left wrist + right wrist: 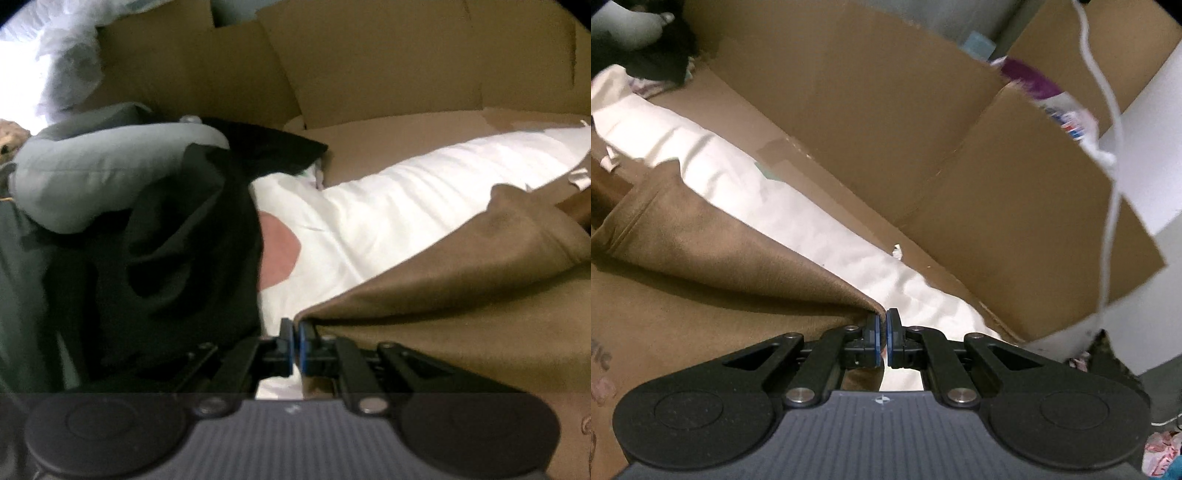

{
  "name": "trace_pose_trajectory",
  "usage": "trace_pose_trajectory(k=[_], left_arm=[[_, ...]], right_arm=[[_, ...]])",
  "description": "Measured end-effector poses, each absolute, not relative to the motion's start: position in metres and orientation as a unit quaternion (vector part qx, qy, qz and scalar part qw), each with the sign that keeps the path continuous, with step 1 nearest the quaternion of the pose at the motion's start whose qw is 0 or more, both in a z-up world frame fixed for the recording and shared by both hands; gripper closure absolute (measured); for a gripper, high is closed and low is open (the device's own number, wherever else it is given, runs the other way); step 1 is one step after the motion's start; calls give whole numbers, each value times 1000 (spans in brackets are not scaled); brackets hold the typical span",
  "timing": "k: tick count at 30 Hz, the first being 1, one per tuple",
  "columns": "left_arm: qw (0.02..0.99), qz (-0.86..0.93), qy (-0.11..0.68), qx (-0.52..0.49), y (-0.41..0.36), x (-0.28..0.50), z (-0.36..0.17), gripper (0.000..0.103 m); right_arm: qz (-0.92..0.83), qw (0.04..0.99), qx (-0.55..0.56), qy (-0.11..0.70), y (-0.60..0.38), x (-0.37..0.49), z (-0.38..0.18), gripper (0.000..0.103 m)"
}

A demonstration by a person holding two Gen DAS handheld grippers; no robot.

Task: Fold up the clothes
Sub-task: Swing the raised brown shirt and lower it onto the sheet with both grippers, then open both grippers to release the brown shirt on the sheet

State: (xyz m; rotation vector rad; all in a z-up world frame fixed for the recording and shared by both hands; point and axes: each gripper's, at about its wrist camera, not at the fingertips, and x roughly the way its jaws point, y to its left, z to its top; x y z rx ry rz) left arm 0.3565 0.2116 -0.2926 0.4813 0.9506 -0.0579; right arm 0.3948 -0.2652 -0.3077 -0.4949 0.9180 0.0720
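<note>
Starting at the left of the left wrist view, a heap of dark green and black clothes [155, 236] lies with a pale grey-green garment [110, 177] on top of it. Next to the heap comes a white cloth [388, 206] with a round pink patch, and its long axis runs from the lower middle up toward the right edge. Over the white cloth's near side lies the brown garment [461, 280], which is the piece being folded; its folded edge follows the same diagonal, rising to the right. The left claw [294, 339] is closed narrow on a corner of this brown garment. Behind everything stands a brown cardboard wall [369, 66]. In the right wrist view, the brown garment [713, 258] fills the left part, and here its edge descends from the upper left to the claw in the lower middle. The right claw [884, 332] is also closed narrow, pinching the brown fabric between its blue pads. The white cloth [798, 214] runs beside it in the same diagonal. Farther right are cardboard flaps [960, 155] and a white cable [1108, 184] that hangs down.
</note>
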Motion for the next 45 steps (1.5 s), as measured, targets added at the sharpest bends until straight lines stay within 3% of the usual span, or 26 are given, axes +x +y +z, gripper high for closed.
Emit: trace_pose_trajectory(k=[7, 14, 20, 24, 27, 28, 31, 37, 45], left_arm=[[855, -23, 472, 213, 211, 378, -305, 100], [876, -13, 439, 200, 219, 374, -272, 100], [854, 2, 474, 214, 215, 393, -296, 98], [852, 23, 475, 219, 205, 395, -306, 95], [856, 5, 479, 196, 207, 390, -295, 87], [858, -2, 476, 195, 208, 387, -290, 84], [865, -24, 471, 172, 211, 381, -271, 79], [875, -75, 454, 153, 192, 385, -251, 73], [871, -93, 463, 137, 144, 421, -282, 73]], right_arm=[[22, 846, -236, 477, -260, 426, -341, 102], [19, 860, -246, 446, -252, 435, -322, 102], [12, 847, -253, 467, -252, 443, -341, 102], [10, 832, -252, 494, -249, 448, -359, 98], [26, 843, -232, 484, -253, 442, -347, 94], [35, 848, -222, 479, -254, 440, -340, 85], [67, 864, -185, 464, -257, 436, -320, 74], [116, 874, -149, 447, -242, 440, -301, 73], [147, 874, -119, 447, -205, 461, -314, 73]])
